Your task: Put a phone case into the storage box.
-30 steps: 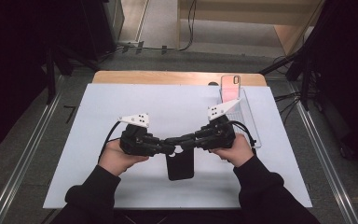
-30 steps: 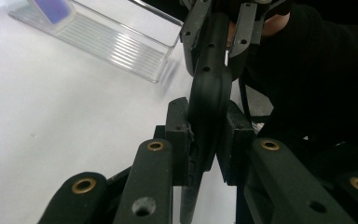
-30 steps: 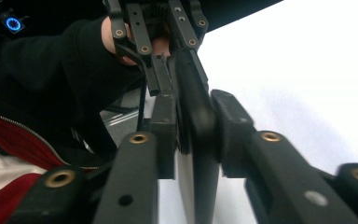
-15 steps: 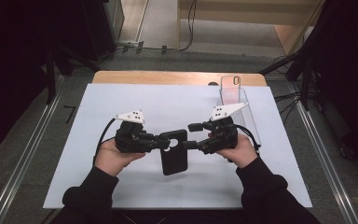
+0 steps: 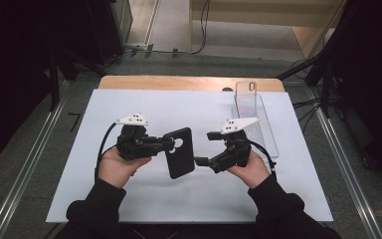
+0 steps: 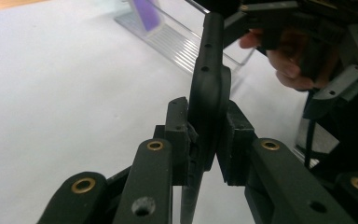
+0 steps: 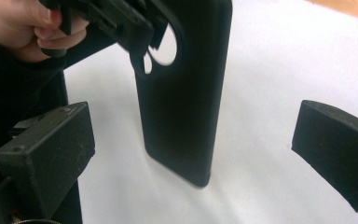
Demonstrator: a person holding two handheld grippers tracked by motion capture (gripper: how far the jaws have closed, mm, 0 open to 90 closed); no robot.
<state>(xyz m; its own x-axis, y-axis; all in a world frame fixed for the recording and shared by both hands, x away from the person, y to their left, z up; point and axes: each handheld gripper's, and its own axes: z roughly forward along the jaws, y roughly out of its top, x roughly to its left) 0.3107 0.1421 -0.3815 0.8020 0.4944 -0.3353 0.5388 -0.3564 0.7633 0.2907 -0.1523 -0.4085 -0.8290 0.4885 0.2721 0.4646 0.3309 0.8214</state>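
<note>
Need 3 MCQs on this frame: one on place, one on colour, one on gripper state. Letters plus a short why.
1. Where does the clear tray lie?
A. On the white mat's right part, behind the right gripper
B. On the floor to the left of the table
C. Under the left hand

2. What colour is the phone case?
A. Red
B. Black
C. White

3. How do the grippers stand?
A. Both shut on the case
B. Left open, right shut on the case
C. Left shut on the case, right open

Key:
1 A: the high view shows the tray on the white mat, just beyond the right gripper.
2 B: the case is black in the high view and in both gripper views.
3 C: the left gripper has its pads pressed on the case's edge; the right gripper's jaws have just been opening, stand wide apart and touch nothing.
</note>
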